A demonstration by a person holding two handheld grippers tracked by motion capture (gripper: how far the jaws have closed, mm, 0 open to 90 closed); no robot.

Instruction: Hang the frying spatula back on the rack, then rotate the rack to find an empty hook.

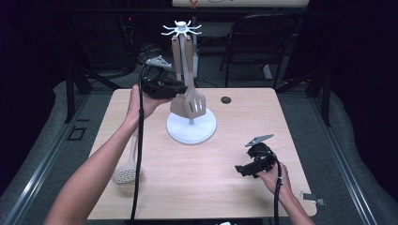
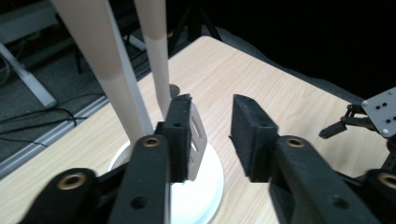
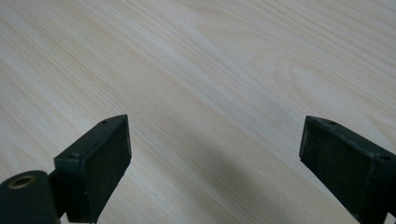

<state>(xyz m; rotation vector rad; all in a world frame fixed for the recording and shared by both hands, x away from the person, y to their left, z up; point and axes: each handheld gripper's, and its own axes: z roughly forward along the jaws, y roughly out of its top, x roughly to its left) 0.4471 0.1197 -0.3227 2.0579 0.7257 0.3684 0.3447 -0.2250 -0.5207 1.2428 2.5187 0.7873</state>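
A white utensil stand (image 1: 191,130) with a round base and a hook crown stands at the table's middle back. From it hang a beige slotted spatula (image 1: 195,103) and a second beige utensil (image 1: 177,105) behind it. My left gripper (image 1: 179,88) is held up just left of the hanging handles, open, with nothing between its jaws. In the left gripper view (image 2: 210,137) the spatula head (image 2: 201,140) shows just beyond the left jaw, above the stand's base (image 2: 198,198). My right gripper (image 1: 241,169) rests low at the front right, wide open over bare wood (image 3: 215,158).
A beige skimmer spoon (image 1: 126,172) lies on the table's front left beside the left forearm. A dark cable hole (image 1: 226,100) sits right of the stand. A black chair (image 1: 258,37) stands behind the table. A small metal clip (image 1: 313,198) lies off the front right corner.
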